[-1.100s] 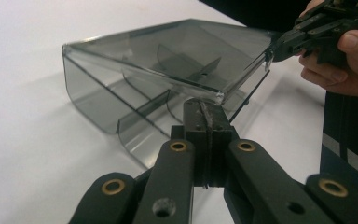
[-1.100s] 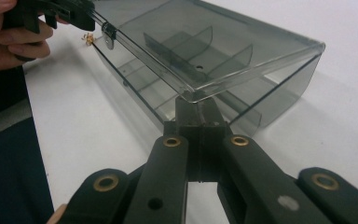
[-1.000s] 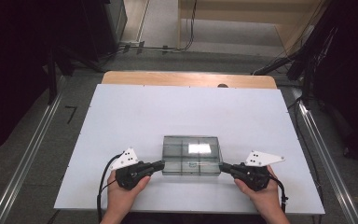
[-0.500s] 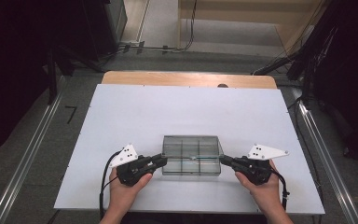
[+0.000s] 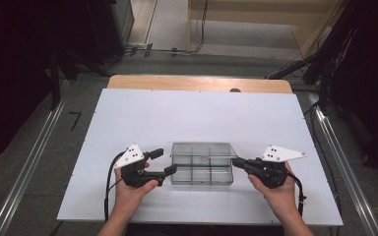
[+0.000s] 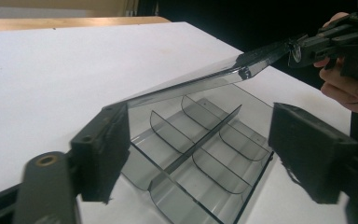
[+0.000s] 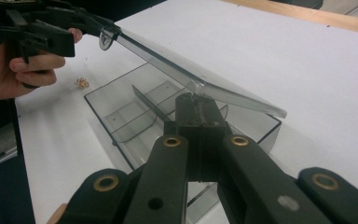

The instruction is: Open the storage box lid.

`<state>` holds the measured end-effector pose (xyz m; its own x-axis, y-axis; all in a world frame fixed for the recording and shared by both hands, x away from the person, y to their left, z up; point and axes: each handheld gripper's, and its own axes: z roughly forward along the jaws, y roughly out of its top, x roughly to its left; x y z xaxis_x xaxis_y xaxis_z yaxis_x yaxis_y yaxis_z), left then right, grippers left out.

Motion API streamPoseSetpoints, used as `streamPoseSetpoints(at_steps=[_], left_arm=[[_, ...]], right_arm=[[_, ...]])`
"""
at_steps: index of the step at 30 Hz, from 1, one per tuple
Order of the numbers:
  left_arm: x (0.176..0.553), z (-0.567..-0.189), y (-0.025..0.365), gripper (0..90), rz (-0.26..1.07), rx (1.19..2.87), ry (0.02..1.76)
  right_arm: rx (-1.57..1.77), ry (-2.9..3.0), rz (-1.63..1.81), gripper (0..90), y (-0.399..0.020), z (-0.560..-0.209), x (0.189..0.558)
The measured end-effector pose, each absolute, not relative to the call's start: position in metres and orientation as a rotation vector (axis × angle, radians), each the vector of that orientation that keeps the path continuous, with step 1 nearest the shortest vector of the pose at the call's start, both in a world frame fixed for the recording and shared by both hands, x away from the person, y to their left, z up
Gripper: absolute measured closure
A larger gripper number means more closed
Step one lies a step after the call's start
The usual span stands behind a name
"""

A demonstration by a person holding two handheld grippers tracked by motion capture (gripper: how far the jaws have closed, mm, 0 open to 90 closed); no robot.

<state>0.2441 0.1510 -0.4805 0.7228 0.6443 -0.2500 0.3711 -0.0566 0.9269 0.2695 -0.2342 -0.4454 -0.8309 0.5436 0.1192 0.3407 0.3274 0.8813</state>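
Left hand: coming in from the near edge of the high view, wrapping around the left gripper at the left end of the box.
Left gripper jaws: standing spread apart, having just been opening; the left end of the box is lying between them, and the pads do not seem to be pressing on it, though the close view is blurred there.
Right hand: coming in from the near edge on the other side, carrying the right gripper.
Right gripper jaws: pressing together on the right edge of the lid, pinching it and holding it lifted at a slant.
Clear plastic box: sitting on the near half of the tabletop, between the two grippers, its long side facing the person.
Box interior: showing one long divider and several curved cross walls, splitting it into small compartments that are looking bare.
Lid: tilting up over the box, its low edge staying near the box's far side in the left gripper view.
Small scrap: lying on the tabletop just beside the box in the right gripper view; too small to identify.
Wooden edge: running along the far side of the tabletop.
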Motion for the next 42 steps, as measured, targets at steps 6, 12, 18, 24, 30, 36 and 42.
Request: streamPoseSetpoints(at_steps=[6,12,18,24,30,36,42], left_arm=[[0.255,-0.477,0.150,0.0,0.267,1.679,0.805],[0.271,-0.477,0.144,0.0,0.257,1.693,0.791],[0.285,-0.476,0.139,0.0,0.254,1.691,0.816],[0.294,-0.477,0.134,5.1,0.267,1.693,0.841],[0.299,-0.481,0.129,11.3,0.279,1.726,0.881],[0.301,-0.481,0.133,20.6,0.260,1.706,0.892],[0.300,-0.479,0.132,32.5,0.266,1.687,0.885]], right_arm=[[0.812,2.376,1.508,88.7,-0.230,-0.440,0.276],[0.816,2.352,1.518,88.7,-0.227,-0.434,0.284],[0.823,2.350,1.522,88.7,-0.223,-0.430,0.289],[0.824,2.352,1.517,88.7,-0.222,-0.428,0.294],[0.827,2.354,1.518,88.6,-0.221,-0.429,0.297],[0.828,2.365,1.502,88.6,-0.220,-0.434,0.298],[0.835,2.360,1.514,88.6,-0.220,-0.436,0.300]])
